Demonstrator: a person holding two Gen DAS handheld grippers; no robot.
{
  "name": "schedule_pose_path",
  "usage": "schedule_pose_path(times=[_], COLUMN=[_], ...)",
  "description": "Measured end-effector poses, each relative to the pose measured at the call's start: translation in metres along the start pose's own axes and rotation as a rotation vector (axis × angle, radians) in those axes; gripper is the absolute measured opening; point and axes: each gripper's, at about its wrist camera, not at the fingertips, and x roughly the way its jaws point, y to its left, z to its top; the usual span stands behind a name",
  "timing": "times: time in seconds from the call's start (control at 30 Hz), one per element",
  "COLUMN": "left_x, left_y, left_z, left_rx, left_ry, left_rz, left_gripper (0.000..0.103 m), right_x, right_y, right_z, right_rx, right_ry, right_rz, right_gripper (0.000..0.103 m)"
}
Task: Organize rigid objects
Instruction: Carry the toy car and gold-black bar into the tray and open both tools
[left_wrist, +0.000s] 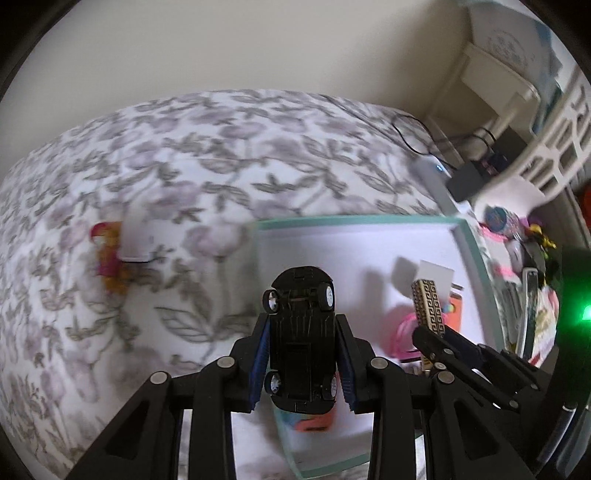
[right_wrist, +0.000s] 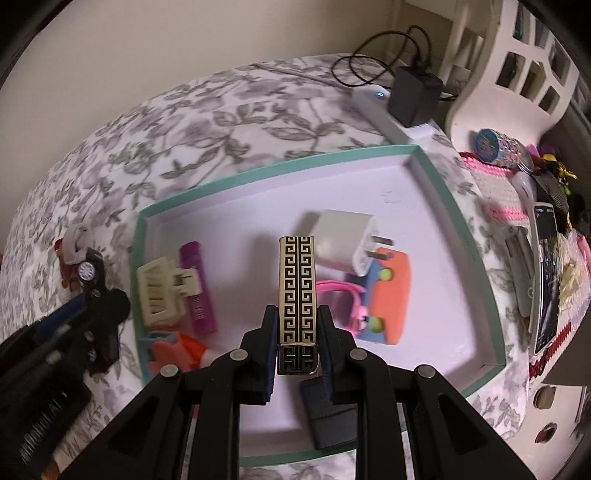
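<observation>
While both claws hung above the bed, each was clamped on an object. The left claw (left_wrist: 302, 334) gripped a small black toy car (left_wrist: 301, 332) by its sides, underside toward the camera and nose pointing away, raised over the near left edge of a shallow white tray with a teal rim (right_wrist: 439, 192). The right claw (right_wrist: 297, 332) pinched a slim gold-and-black rectangular case with a Greek-key pattern (right_wrist: 297, 295) at its lower end, held upright over the tray's middle.

Inside the tray lay a white plug-in charger cube (right_wrist: 343, 240), partly on an orange and blue toy block (right_wrist: 388, 295), with a pink plastic loop (right_wrist: 340, 295) just beside it. Toward the left wall sat a cream hair clip (right_wrist: 162, 295) touching a purple tube (right_wrist: 199, 288), and an orange toy piece (right_wrist: 177, 350) lay near the front corner.

The tray rested on a grey floral bedspread (left_wrist: 184, 147). Beyond its far corner, a black power adapter (right_wrist: 415, 96) sat plugged into a white power strip (right_wrist: 384, 114).
</observation>
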Motion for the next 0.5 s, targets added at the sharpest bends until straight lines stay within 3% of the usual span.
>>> schedule_pose_path(times=[0.5], left_x=[0.021], left_y=[-0.013], left_z=[0.001], left_rx=[-0.006], left_ry=[0.046], left_rz=[-0.015], left_gripper=[0.037], right_x=[0.005], right_y=[-0.012], right_z=[0.003], right_rx=[0.015], right_ry=[0.020], right_rz=[-0.010], right_gripper=[0.022])
